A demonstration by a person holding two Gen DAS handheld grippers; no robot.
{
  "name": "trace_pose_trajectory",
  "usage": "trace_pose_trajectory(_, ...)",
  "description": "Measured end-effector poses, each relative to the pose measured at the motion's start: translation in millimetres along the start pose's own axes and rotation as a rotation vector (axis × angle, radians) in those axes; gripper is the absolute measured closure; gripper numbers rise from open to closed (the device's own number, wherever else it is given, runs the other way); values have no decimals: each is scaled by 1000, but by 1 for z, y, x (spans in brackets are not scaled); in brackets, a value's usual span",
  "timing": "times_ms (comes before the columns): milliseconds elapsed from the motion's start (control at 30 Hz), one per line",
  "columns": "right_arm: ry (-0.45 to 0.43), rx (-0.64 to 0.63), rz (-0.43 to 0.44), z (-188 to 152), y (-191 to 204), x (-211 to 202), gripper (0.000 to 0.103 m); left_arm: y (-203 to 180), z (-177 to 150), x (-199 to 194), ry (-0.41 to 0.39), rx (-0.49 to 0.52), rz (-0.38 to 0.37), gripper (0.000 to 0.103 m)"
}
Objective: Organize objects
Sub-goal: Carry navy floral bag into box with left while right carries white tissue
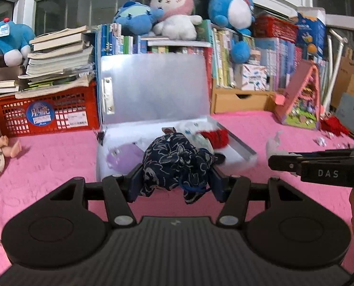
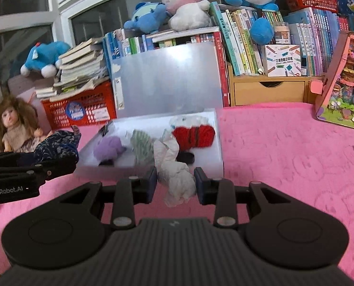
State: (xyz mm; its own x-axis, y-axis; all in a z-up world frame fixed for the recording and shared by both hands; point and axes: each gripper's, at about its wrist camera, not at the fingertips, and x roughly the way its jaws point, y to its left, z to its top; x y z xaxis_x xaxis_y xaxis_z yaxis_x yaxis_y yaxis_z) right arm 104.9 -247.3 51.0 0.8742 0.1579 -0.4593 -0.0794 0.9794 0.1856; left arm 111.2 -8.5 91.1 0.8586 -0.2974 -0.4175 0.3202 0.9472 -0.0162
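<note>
With the box [image 2: 221, 143] lid propped open mid-frame to take items, left gripper [image 1: 175, 182] clamps navy cloth [image 1: 177, 164], right gripper [image 2: 175, 183] pinches white rag [image 2: 177, 178], both apparently box-bound.

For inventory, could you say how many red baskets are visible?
2 baskets: one under the book stack at left, one atop the shelved books at right; others may be hidden.

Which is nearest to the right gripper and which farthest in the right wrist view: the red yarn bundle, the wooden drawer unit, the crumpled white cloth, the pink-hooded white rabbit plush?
1. Crumpled white cloth: clamped in the right gripper.
2. Red yarn bundle: in the open silver case, just ahead.
3. Wooden drawer unit: behind the case, to the right.
4. Pink-hooded white rabbit plush: on top of the books, at the back.
</note>
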Motion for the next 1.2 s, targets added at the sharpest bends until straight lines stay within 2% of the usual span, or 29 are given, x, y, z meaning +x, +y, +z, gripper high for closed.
trace_pose_trajectory(200, 21, 91, 19, 29, -16, 21, 64, 16, 31, 24, 3, -25, 35, 40)
trace_pose_trajectory(400, 46, 108, 5, 46, -22, 39, 64, 31, 42, 49, 34, -71, 60, 40)
trace_pose_trajectory(667, 67, 137, 13, 55, -26, 60, 64, 45, 40, 79, 64, -76, 110, 40)
trace_pose_trajectory(933, 98, 138, -7, 49, -27, 79, 64, 60, 28, 102, 93, -121, 127, 40)
trace_pose_trajectory(1200, 125, 134, 11, 47, -17, 99, 64, 61, 20, 121, 110, -140, 122, 40)
